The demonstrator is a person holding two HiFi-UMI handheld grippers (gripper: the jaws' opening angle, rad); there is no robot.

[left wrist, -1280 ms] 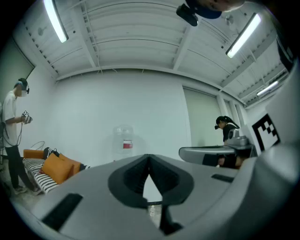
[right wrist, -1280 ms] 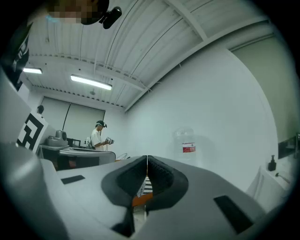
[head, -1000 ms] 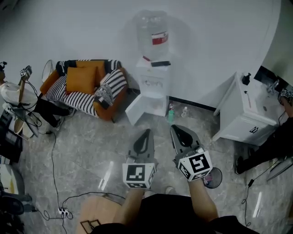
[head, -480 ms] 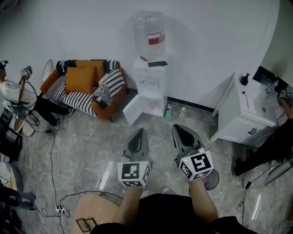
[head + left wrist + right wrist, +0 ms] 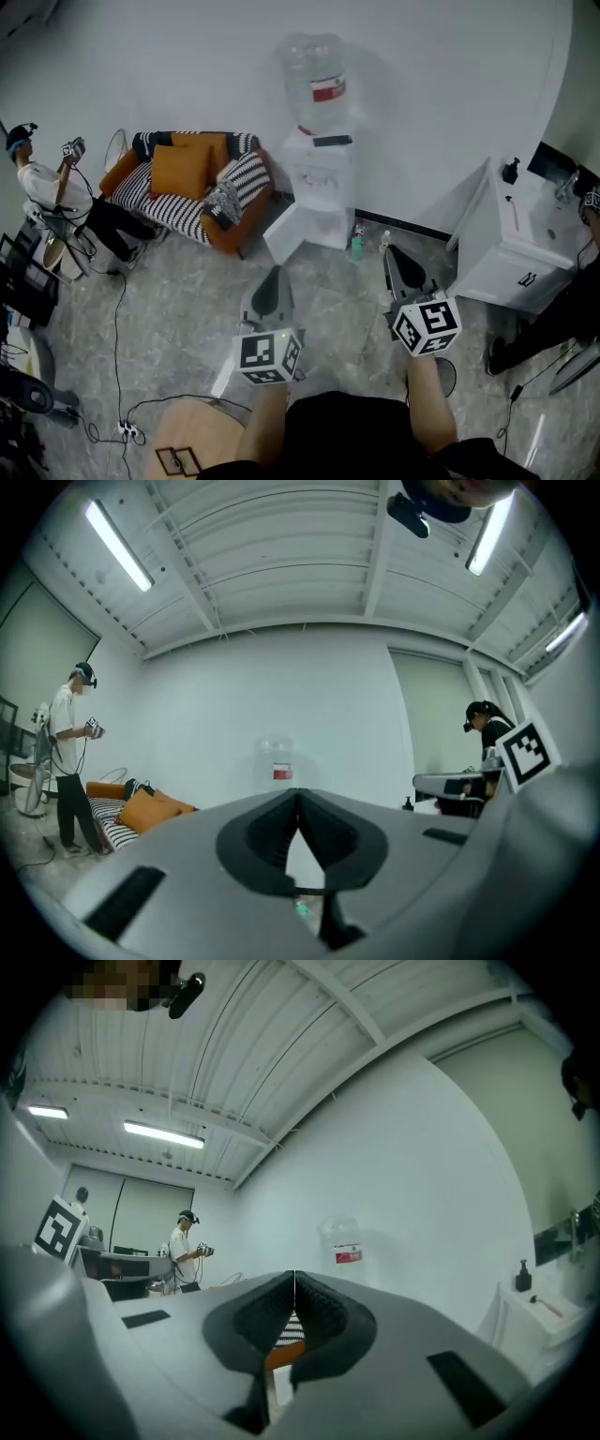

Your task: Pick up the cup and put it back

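Tools both pressed together, empty: L tool (image 5: 273, 274), R tool (image 5: 392, 255), pointing twd water dispenser (image 5: 319, 178).

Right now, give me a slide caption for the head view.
Shut and empty, the left hand-held gripper and right hand-held gripper face a water dispenser beside a striped sofa.

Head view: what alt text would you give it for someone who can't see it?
Seen from above, a person holds a left gripper and a right gripper, both shut and empty, over a grey floor. Ahead, a white water dispenser stands against the wall, with a striped sofa to its left and a white cabinet to its right.
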